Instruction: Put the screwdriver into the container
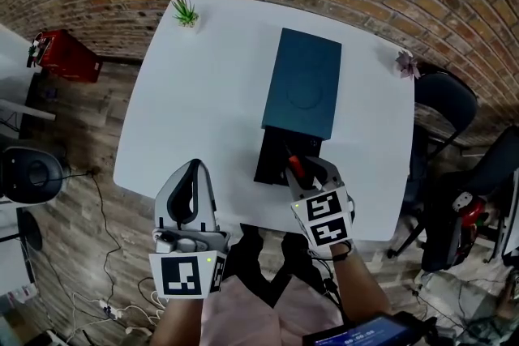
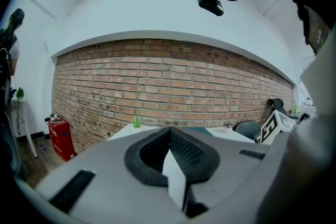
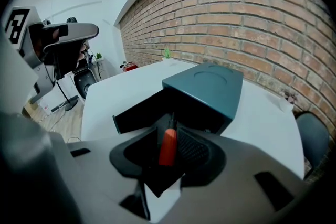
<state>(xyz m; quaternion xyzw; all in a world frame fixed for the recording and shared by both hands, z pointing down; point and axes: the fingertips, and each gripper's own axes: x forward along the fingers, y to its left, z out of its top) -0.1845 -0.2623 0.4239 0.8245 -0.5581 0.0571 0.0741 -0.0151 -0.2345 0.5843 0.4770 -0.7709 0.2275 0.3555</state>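
Observation:
A teal box container lies on the white table, with its black drawer pulled out toward me. My right gripper hovers over the drawer's near end, shut on the red handle of the screwdriver. The dark shaft points forward and down into the drawer. My left gripper hangs at the table's near edge, left of the drawer, its jaws together with nothing between them.
A small green plant stands at the table's far left corner and a pink flower at the far right. A dark chair stands right of the table, and a red extinguisher is on the floor at the left.

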